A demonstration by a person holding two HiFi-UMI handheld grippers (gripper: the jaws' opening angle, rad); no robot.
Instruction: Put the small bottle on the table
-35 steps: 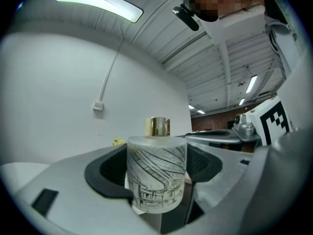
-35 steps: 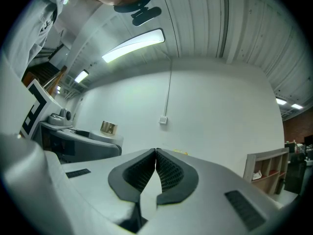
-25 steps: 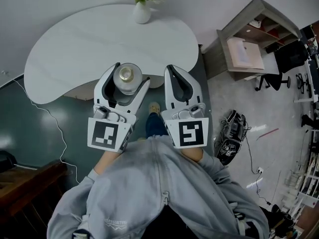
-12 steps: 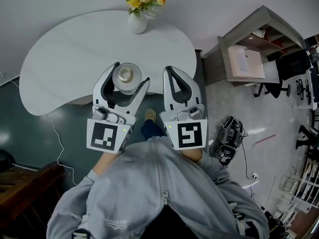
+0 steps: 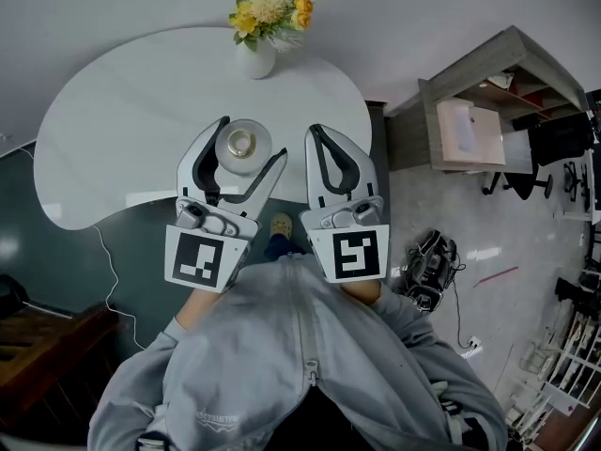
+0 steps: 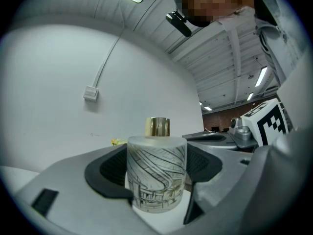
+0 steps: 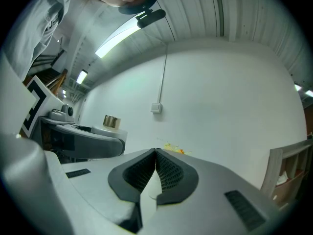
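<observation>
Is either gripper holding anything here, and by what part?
The left gripper holds the small bottle by its frosted round body, jaws on opposite sides, below the gold cap. The right gripper is shut and empty.

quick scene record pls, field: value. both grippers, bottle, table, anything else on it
left gripper: jaws shut on the bottle's sides
bottle: upright, frosted, line pattern, gold cap; over the table's near edge in the head view; cannot tell if it touches the top
right gripper: jaws together, nothing between them, beside the left gripper
table: white, rounded top
vase: white, yellow flowers, at the table's far edge
task state: bottle not yet released
</observation>
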